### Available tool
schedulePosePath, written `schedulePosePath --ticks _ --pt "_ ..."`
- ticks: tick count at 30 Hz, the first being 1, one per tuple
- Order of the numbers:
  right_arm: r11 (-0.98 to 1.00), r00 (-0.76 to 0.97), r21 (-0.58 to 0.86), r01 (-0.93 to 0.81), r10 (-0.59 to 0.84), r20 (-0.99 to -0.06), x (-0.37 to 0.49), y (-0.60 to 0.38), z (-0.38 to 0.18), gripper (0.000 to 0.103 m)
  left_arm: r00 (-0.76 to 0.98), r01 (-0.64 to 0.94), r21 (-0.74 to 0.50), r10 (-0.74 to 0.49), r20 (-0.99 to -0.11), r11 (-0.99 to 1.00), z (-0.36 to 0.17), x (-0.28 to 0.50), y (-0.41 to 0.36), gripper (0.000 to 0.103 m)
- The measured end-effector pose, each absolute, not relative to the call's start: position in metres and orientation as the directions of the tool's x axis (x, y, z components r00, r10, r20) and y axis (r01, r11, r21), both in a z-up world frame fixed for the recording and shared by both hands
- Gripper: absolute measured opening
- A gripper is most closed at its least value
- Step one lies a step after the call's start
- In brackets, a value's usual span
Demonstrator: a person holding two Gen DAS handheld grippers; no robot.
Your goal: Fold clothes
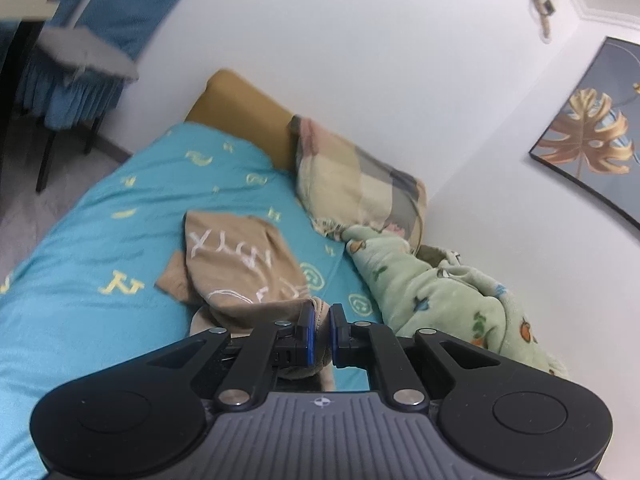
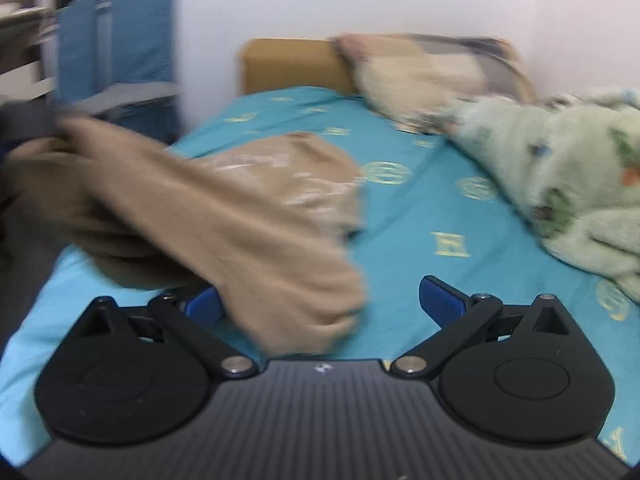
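Note:
A tan sweatshirt with white print point(image 1: 240, 264) lies on the teal bed sheet point(image 1: 100, 240). My left gripper point(image 1: 320, 326) is shut on a bunched edge of the tan sweatshirt at its near end. In the right wrist view the tan sweatshirt point(image 2: 248, 216) is lifted and blurred, and one end of it hangs down between the wide-open jaws of my right gripper point(image 2: 324, 300). Its left blue pad point(image 2: 206, 304) is partly hidden by the cloth.
A pale green fleece blanket point(image 1: 440, 292) is heaped along the wall on the right, with a checked pillow point(image 1: 360, 184) and a mustard headboard point(image 1: 248, 108) behind it. A blue-covered chair point(image 1: 100, 40) stands off the bed's far left.

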State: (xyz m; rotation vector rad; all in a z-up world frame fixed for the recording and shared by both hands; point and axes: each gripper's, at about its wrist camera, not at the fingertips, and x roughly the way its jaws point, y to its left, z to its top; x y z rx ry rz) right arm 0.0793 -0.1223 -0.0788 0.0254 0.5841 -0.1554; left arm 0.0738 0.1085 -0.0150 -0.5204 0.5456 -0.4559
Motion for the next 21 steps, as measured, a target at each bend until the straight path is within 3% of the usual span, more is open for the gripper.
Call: schedulePosePath --ticks 4,14,21 --pt "0.95 0.829 0.148 0.277 -0.158 -0.537 0.069 -0.175 -0.057 0.103 0.766 0.288 -0.487 -0.504 -0.4 0.824 -0.006 0.059 0.09 0.008" --pt "0.956 0.884 0.133 0.261 -0.181 -0.431 -0.003 -0.239 -0.006 0.103 0.808 0.374 -0.366 -0.493 -0.322 0.852 0.048 -0.019 0.076 0.008" --pt "0.938 0.882 0.348 -0.002 0.166 -0.441 -0.042 -0.22 -0.029 0.103 0.811 0.381 -0.332 -0.484 -0.327 0.863 0.046 -0.045 0.065 0.008"
